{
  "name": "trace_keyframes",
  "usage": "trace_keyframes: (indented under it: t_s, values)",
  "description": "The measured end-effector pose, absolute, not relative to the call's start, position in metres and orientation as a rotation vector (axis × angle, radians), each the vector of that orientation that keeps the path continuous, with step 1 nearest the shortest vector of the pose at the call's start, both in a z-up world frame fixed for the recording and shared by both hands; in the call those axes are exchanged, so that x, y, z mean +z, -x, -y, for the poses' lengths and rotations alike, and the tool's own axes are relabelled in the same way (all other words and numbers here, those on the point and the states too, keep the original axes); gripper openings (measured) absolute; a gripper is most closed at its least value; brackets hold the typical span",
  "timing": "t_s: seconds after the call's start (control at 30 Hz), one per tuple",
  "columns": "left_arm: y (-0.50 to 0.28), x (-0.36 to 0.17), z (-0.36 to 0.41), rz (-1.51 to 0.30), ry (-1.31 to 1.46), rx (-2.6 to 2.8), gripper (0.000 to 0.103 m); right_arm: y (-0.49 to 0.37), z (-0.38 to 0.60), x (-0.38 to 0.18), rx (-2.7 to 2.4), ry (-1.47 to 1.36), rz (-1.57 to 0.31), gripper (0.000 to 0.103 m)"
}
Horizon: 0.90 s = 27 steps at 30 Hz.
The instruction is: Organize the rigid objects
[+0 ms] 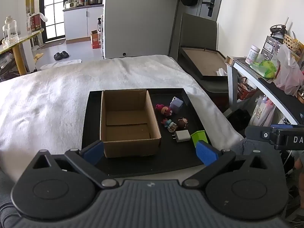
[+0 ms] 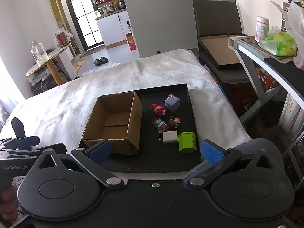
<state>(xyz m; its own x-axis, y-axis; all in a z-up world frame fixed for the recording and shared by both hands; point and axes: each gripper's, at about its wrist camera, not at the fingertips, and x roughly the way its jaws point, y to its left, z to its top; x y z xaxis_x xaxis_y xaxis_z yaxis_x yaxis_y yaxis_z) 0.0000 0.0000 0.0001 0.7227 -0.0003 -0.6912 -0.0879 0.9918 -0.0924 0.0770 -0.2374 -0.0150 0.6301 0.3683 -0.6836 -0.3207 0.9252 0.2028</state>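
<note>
A black tray [image 1: 133, 169] sits on a white blanket [image 1: 57, 95], holding an empty box [image 1: 129, 121] with small toys [image 2: 158, 109] and a charger [image 2: 170, 136] just right of it. Both the left gripper [image 1: 150, 150] and right gripper [image 2: 156, 150] hover near the tray's front edge, jaws spread wide, gripping nothing.

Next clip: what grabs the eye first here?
An empty cardboard box fills the left half of a black tray on a white blanket. Right of it lie small toys, a white charger and a green box. Both the left gripper and right gripper are open.
</note>
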Motion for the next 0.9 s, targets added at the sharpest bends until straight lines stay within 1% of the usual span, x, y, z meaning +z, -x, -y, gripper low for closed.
trace_keyframes:
  t_s: [0.9]
  values:
    - [0.0032, 0.0047, 0.0071, -0.756, 0.113, 0.028, 0.102, -0.0694, 0.2347, -0.0120, 0.398, -0.054, -0.785, 0.103]
